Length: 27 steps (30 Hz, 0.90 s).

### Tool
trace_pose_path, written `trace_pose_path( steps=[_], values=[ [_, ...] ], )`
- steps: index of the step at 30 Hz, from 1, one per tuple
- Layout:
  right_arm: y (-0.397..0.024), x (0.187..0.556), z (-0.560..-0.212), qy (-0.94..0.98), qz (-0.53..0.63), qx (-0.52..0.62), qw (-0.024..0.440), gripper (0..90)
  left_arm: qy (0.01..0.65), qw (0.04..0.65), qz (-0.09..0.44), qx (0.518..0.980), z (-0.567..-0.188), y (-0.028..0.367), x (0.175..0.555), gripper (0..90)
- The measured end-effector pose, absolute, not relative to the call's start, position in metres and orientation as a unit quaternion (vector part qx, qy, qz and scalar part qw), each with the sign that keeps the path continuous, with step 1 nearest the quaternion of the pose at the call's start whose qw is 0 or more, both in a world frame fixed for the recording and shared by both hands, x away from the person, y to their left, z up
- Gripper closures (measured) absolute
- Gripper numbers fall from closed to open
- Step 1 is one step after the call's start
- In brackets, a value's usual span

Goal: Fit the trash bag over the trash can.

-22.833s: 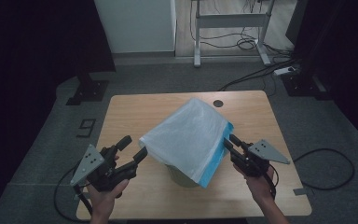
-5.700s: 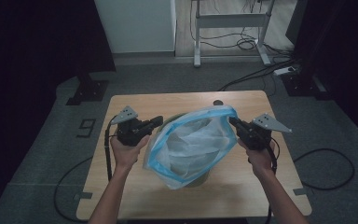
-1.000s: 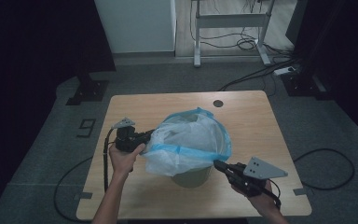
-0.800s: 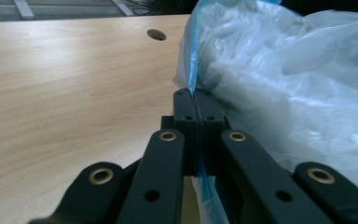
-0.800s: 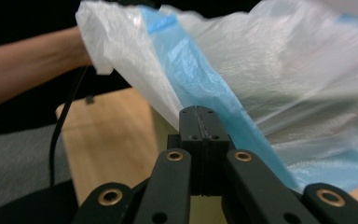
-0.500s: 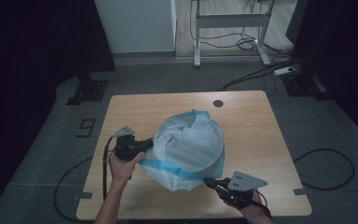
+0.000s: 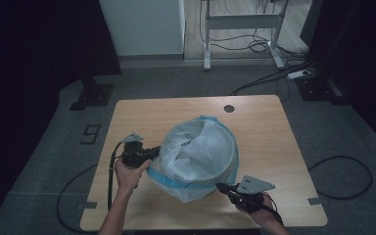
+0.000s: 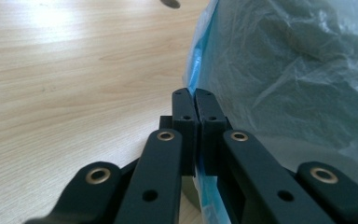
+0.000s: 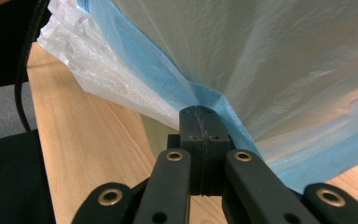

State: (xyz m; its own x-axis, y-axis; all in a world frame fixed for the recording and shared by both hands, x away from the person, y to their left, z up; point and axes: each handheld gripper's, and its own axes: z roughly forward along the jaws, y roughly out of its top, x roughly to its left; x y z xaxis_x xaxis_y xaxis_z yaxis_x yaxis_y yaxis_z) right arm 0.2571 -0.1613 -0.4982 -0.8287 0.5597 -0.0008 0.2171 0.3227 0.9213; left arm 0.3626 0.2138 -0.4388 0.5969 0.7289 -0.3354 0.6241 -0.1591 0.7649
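while both grippers pull the blue hem of the bag [image 7: 198, 156] down over the bin, the thin plastic could tear or slip out, i think, because each gripper holds only a small pinch of the film. if one side is pulled lower than the other, the hem may jump back up over the rim, or the light bin may tip on the table [image 7: 274, 142].

nearest to the person, the right gripper [image 7: 223, 188] is low at the front of the bin. its jaws are pressed fully together, and the blue hem [image 9: 223, 100] is caught between the tips. a loose white fold hangs beside it, above the wood.

a little farther, the left gripper [image 7: 152, 152] is at the left side of the bin. its jaws are also closed tight, with the blue edge [image 8: 196, 70] clamped between them.

behind them the bag stands in the middle of the table, draped over the bin, its mouth open upward. the bin itself is almost hidden under the plastic.
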Motion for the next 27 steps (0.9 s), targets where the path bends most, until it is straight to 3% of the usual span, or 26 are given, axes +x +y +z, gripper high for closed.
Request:
trace_pose_path(
  steps=[9, 11, 15, 21, 27],
  values=[
    [-0.166, 0.264, -0.514, 0.801, 0.516, 0.26, 0.159, 87.9, 0.44, 0.444, 0.055, 0.779, -0.447, 0.202, 0.364, 89.5],
    [-0.17, 0.262, -0.513, 0.794, 0.525, 0.26, 0.159, 71.1, 0.438, 0.446, 0.056, 0.778, -0.448, 0.201, 0.364, 89.5],
    [-0.186, 0.256, -0.499, 0.757, 0.561, 0.278, 0.189, 56.1, 0.439, 0.447, 0.056, 0.778, -0.447, 0.202, 0.365, 89.4],
    [-0.217, 0.268, -0.477, 0.725, 0.575, 0.302, 0.23, 47.4, 0.44, 0.449, 0.055, 0.776, -0.446, 0.202, 0.366, 89.3],
    [-0.222, 0.301, -0.464, 0.729, 0.596, 0.271, 0.199, 44.6, 0.438, 0.451, 0.053, 0.776, -0.447, 0.199, 0.367, 89.3]
  ],
)
